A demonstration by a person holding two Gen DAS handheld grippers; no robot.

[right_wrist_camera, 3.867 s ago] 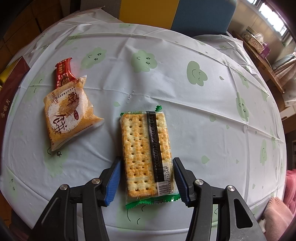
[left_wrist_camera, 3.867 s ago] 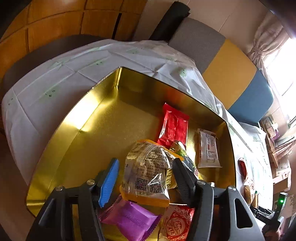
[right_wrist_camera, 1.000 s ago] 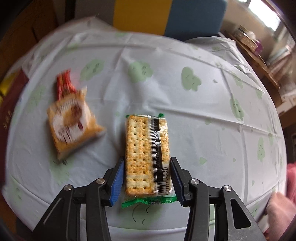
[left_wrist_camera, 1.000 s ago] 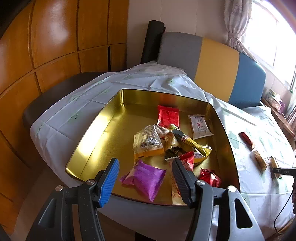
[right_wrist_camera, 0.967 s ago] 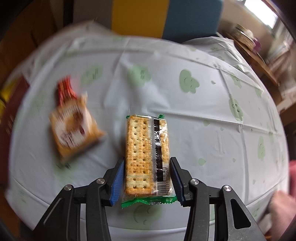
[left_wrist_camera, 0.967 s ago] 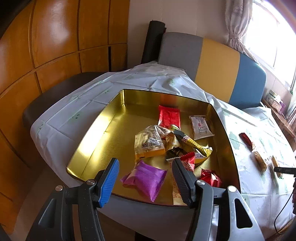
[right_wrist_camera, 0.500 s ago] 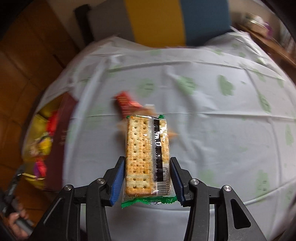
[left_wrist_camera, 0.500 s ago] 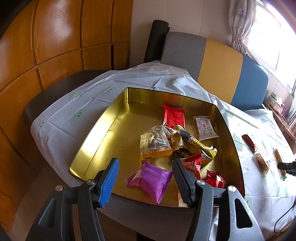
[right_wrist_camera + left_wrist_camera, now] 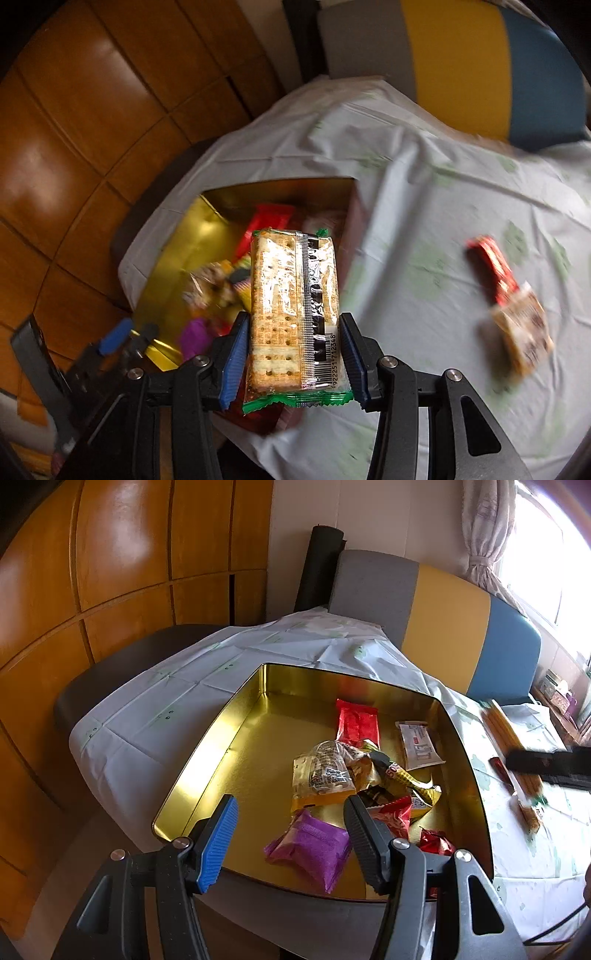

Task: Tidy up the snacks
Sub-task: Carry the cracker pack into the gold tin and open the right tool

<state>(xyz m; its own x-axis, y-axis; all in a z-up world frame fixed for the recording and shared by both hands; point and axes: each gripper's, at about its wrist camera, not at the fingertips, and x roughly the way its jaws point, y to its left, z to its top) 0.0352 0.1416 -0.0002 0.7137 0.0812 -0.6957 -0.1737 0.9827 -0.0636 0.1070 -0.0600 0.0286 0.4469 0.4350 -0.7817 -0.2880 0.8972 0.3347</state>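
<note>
The right gripper (image 9: 291, 354) pinches a cracker pack (image 9: 293, 314) between both fingers, held at frame centre in the right wrist view, off the table, with the gold tin (image 9: 173, 258) behind it to the left. The pack hides the middle of the tin from this camera; only blurred wrappers show around its edges. Right of centre, on the tablecloth (image 9: 424, 229), lie a red bar (image 9: 493, 269) and, touching its lower end, an orange packet (image 9: 522, 332), both smeared by motion. The left gripper (image 9: 127, 338) appears at lower left, near the tin's front corner. In the left wrist view the left gripper (image 9: 291, 830) sits at the bottom of the frame with fingers spread and nothing between them, in front of the tin (image 9: 221, 738). That view shows the tin's contents plainly: a purple pouch (image 9: 310, 843) near the front, a clear-and-yellow bag (image 9: 321, 779) at centre, a red wrapper (image 9: 357, 722) and a white sachet (image 9: 419, 744) toward the back, other crumpled wrappers at lower right. At the right edge the cracker pack (image 9: 506, 738) appears edge-on and blurred above the cloth (image 9: 177, 686), outside the tin. A grey, yellow and blue bench (image 9: 443, 613) stands behind the table.
</note>
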